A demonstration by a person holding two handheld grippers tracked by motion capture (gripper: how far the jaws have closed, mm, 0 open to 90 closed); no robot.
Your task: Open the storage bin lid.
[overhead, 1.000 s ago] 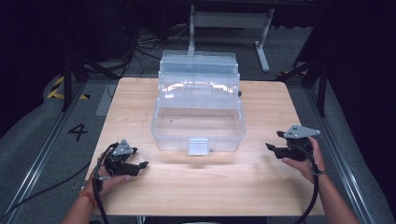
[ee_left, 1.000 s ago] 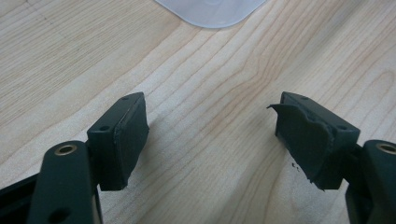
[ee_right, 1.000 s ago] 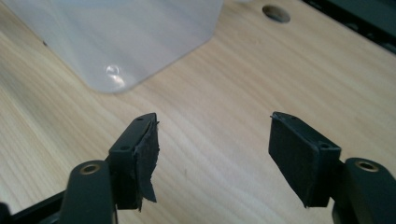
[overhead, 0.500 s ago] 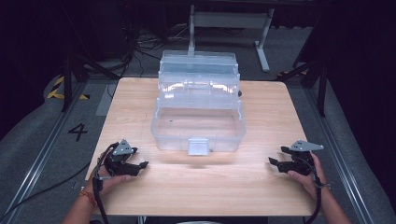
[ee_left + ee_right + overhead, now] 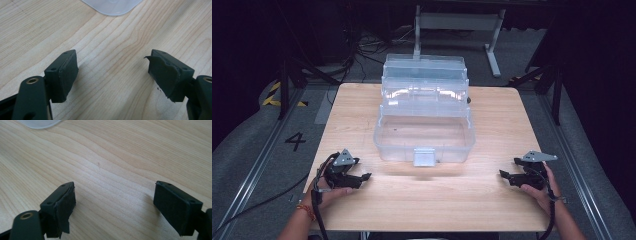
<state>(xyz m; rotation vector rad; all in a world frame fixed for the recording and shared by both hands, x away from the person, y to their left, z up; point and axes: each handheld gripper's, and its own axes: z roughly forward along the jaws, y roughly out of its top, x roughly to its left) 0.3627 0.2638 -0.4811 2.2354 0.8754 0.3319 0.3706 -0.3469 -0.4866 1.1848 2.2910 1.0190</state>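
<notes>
A clear plastic tiered box (image 5: pixel 424 112) stands open in the middle of the wooden table (image 5: pixel 492 130), its trays stepped back and a white latch (image 5: pixel 424 156) at its front. My left gripper (image 5: pixel 362 177) rests on the table near the front left, open, nothing between its pads (image 5: pixel 66 72). A corner of the box (image 5: pixel 112 6) shows at the top of the left gripper view. My right gripper (image 5: pixel 504 175) sits low at the front right, open and empty, over bare wood. The worn pad (image 5: pixel 63 206) is frayed at its edge.
The table's front edge (image 5: pixel 427 229) lies just behind both hands. A metal stand (image 5: pixel 457 22) rises behind the table on the grey floor. A rail (image 5: pixel 257 165) and a painted "4" (image 5: pixel 295 141) lie to the left.
My right gripper has moved toward me and down, from beside the box's right front to the table's front right. The left gripper has stayed in place.
</notes>
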